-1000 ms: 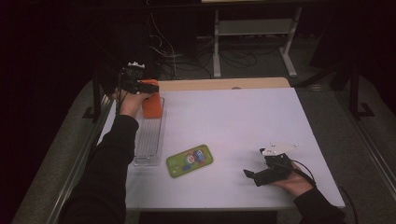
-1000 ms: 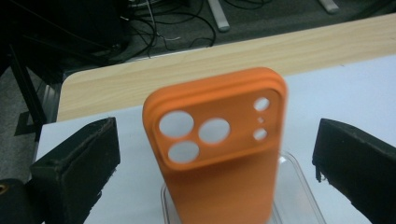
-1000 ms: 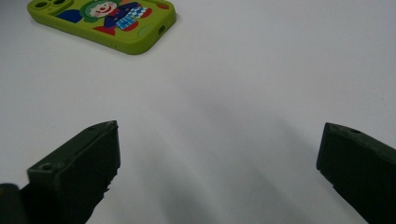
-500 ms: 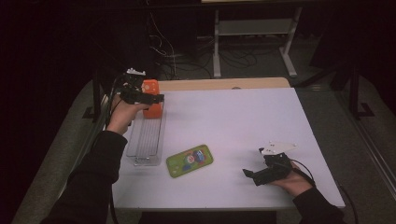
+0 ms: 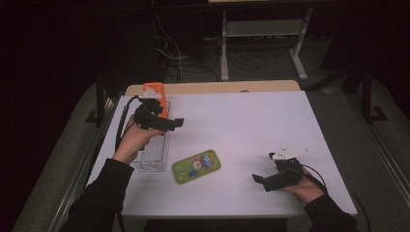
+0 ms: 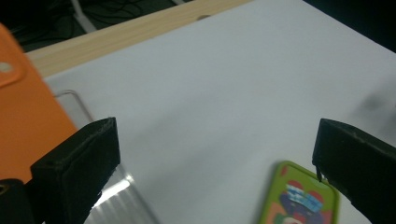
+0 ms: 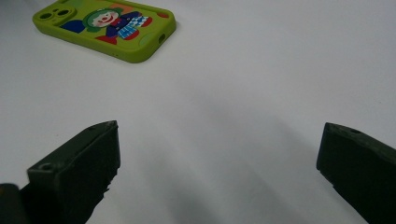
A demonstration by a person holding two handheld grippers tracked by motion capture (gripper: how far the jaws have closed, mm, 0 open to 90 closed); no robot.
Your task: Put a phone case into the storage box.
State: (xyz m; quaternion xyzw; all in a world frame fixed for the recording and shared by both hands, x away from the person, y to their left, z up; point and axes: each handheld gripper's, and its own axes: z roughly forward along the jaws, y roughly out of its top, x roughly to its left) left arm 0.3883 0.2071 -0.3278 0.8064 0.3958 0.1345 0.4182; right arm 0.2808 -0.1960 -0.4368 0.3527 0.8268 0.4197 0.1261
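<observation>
An orange phone case stands upright at the far end of a clear plastic rack on the left of the white table. My left gripper hovers just beside and in front of it, open and empty, jaws pointing right. In the left gripper view the jaws stand wide apart, with the orange case at the left and the rack below. A green clown-print phone case lies flat near the front. My right gripper rests open at the front right, facing the green case.
A wooden strip runs along the table's far edge. Beyond it are a dark floor, cables and a white stand. The green case appears at the lower right of the left gripper view.
My left gripper has drawn back from the far left corner toward the near side and turned its jaws to the right. The orange case stays standing in the rack. The right gripper has not moved.
</observation>
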